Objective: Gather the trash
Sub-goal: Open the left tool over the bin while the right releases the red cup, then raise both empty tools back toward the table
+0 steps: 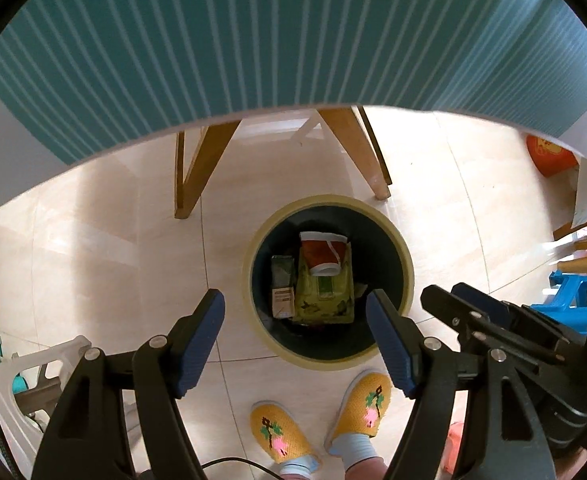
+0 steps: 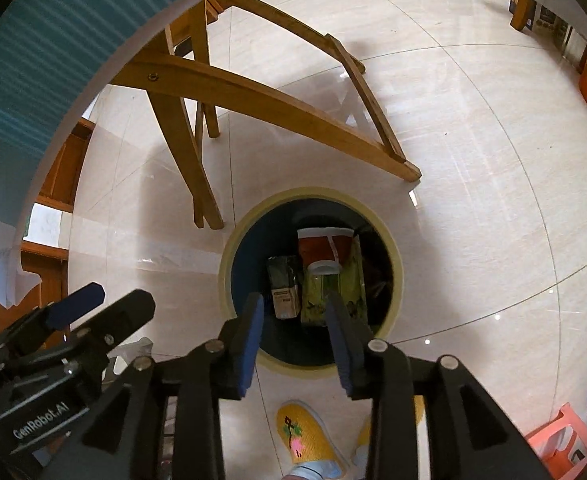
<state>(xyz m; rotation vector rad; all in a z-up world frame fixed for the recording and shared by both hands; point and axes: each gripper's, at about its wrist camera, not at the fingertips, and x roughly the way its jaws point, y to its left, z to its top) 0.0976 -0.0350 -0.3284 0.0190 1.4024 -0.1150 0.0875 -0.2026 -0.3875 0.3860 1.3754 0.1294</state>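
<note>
The left hand-held gripper (image 1: 295, 312) hangs above the trash bin (image 1: 253, 264) with its blue-padded fingers spread wide and nothing between them. The right hand-held gripper (image 2: 295, 316) is over the same bin (image 2: 225, 276), its fingers parted about half as far, also holding nothing; seen from the left wrist it sits at 3 o'clock (image 1: 449, 300). The left one's body, at 8 o'clock in the right wrist view, carries the white lettering "GenRobot.AI" (image 2: 39, 420).

The round bin, cream-rimmed and dark inside, stands on the pale tiled floor (image 1: 93, 260) just beyond the person's yellow embroidered slippers (image 1: 281, 432). Inside it lie a red paper cup (image 1: 323, 252) on its side at 12 o'clock, resting on a yellow-green printed packet (image 1: 325, 300), and a small dark carton (image 1: 282, 292) at 9 o'clock beside the packet. Their printing is too small to read.

The table (image 1: 213, 60), under a teal striped cloth, fills the top of the left wrist view, its wooden legs (image 1: 197, 168) near the bin.
</note>
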